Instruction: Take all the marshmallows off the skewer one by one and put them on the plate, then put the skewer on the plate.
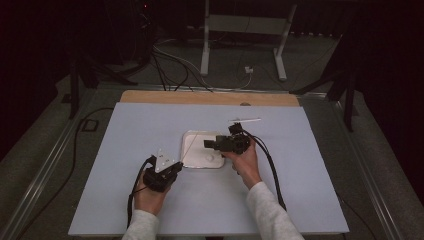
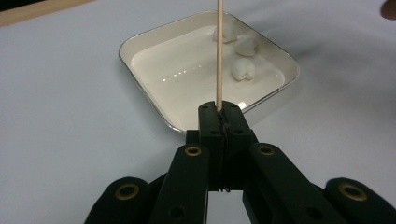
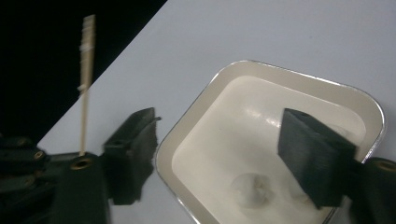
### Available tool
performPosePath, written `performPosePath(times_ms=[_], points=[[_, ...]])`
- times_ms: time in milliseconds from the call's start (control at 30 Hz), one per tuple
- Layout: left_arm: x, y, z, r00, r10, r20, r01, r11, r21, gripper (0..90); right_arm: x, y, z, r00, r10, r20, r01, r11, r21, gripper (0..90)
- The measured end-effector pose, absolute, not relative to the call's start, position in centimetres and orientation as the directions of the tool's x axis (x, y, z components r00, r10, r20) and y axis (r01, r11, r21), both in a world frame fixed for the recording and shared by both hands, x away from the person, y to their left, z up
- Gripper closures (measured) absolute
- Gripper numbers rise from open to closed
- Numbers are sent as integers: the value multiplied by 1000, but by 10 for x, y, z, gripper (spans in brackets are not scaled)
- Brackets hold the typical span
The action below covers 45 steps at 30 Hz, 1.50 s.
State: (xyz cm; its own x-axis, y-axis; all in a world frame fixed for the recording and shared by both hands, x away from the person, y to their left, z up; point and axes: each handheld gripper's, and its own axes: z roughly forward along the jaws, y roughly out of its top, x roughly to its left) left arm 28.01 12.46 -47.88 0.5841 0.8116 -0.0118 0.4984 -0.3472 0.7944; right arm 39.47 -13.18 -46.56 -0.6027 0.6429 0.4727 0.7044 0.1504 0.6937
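Note:
A white square tray (image 1: 187, 136) sits mid-table with three white lumps (image 2: 243, 69) at one side. My left gripper (image 2: 219, 112) is shut on a thin wooden skewer (image 2: 218, 56) that stands up from its jaws, just in front of the tray's near rim (image 2: 154, 109). In the high view the left gripper (image 1: 172, 167) rests at the tray's near left corner. My right gripper (image 1: 209, 144) hovers over the tray from the right. Its jaws stand wide apart with nothing between them (image 3: 224, 140), and a white lump (image 3: 250, 189) lies below. The skewer (image 3: 85, 102) rises at the left of the right gripper view.
A pale blue mat (image 1: 150, 125) covers the table, with a wooden edge (image 1: 210, 97) at the far side. A thin white stick (image 1: 245, 120) lies behind the tray. Cables and a metal stand (image 1: 205, 40) are on the floor beyond.

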Motion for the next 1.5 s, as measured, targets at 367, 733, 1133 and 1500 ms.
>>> performPosePath(times_ms=[367,733,1133,1500], points=[[293,116,-471,545,838,-42,521,-298,800,900,370,-136,-447,-661,639,393,612,156,776,25],[315,100,-471,512,857,-61,549,-272,790,900,354,-160,-452,-644,692,326,571,150,807,15],[340,87,-484,472,878,-78,609,-261,748,899,337,-188,-450,-631,718,295,534,126,836,15],[355,72,-502,432,897,-94,684,-258,682,896,323,-205,-447,-628,723,286,513,108,851,16]])
